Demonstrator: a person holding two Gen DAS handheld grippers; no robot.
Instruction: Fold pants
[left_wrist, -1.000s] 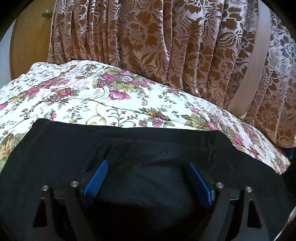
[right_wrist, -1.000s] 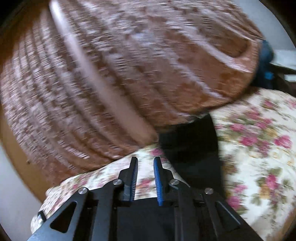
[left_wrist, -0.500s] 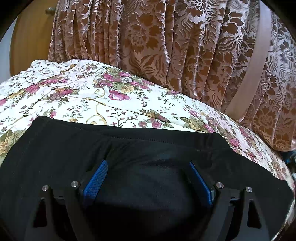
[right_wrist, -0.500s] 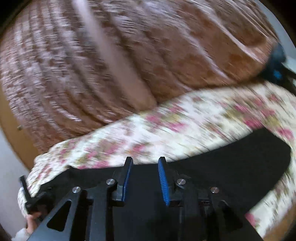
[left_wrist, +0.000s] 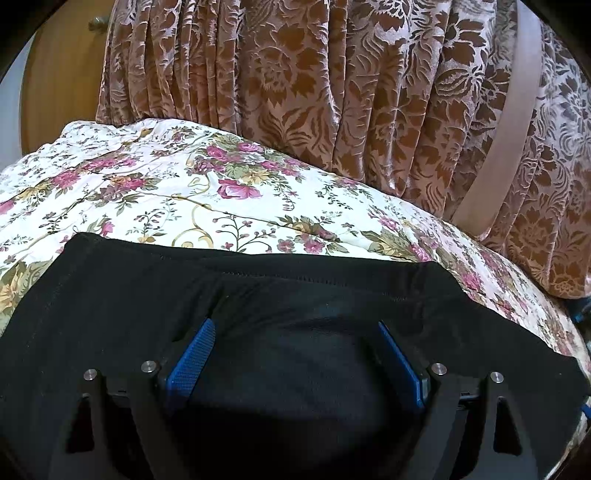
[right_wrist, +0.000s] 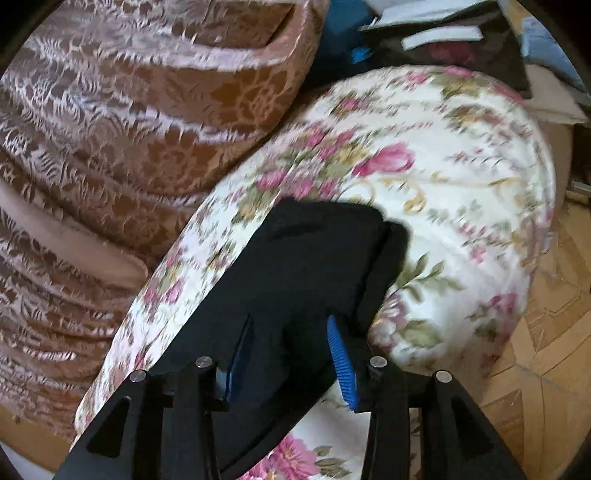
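Black pants (left_wrist: 147, 295) lie flat across a floral bedspread (left_wrist: 184, 192). My left gripper (left_wrist: 294, 326) is down on them, open wide, its blue pads (left_wrist: 190, 356) apart with black cloth lying loose between them. In the right wrist view, the narrow end of the pants (right_wrist: 317, 251) lies near the bed's rounded corner. My right gripper (right_wrist: 290, 321) hovers just over that end. Its jaws are opening; the cloth lies under and between the fingers, and neither pad presses on it.
A brown patterned curtain (left_wrist: 314, 92) hangs along the far side of the bed (right_wrist: 461, 155). A wooden door (left_wrist: 62, 85) stands at the left. Parquet floor (right_wrist: 546, 332) shows beside the bed's corner. Dark clutter and papers (right_wrist: 443, 40) lie past it.
The right gripper has swung down from facing the curtain to the pants' end, and its jaws have widened. The pants now reach further right in the left wrist view. The left gripper has kept still.
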